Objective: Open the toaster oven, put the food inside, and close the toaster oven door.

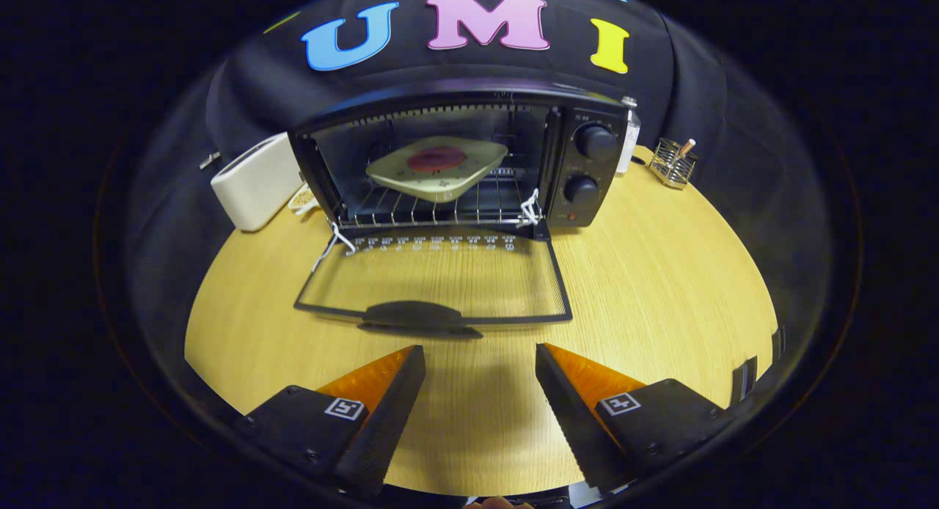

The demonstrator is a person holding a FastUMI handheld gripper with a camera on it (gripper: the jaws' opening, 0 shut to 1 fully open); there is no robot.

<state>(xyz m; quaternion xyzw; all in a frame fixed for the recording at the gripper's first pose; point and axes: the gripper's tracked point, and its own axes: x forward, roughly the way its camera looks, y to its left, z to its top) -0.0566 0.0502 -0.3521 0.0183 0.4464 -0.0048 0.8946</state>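
Note:
A black toaster oven [594, 171] stands at the back of the wooden table [660, 289]. Its glass door [436, 282] lies folded down flat toward me, handle [418, 317] at the near edge. Inside, a pale plate [440, 170] with a dark red piece of food [436, 159] rests tilted on the wire rack [440, 208]. My gripper [480, 355] is open, its two fingers wide apart over bare table, just short of the door handle, with nothing between them.
A white toaster [257, 180] stands left of the oven, with a small pale object [302, 198] between them. A wire holder [671, 164] sits at the back right. White cord ties [530, 207] hang at the door hinges. Bare tabletop lies right of the door.

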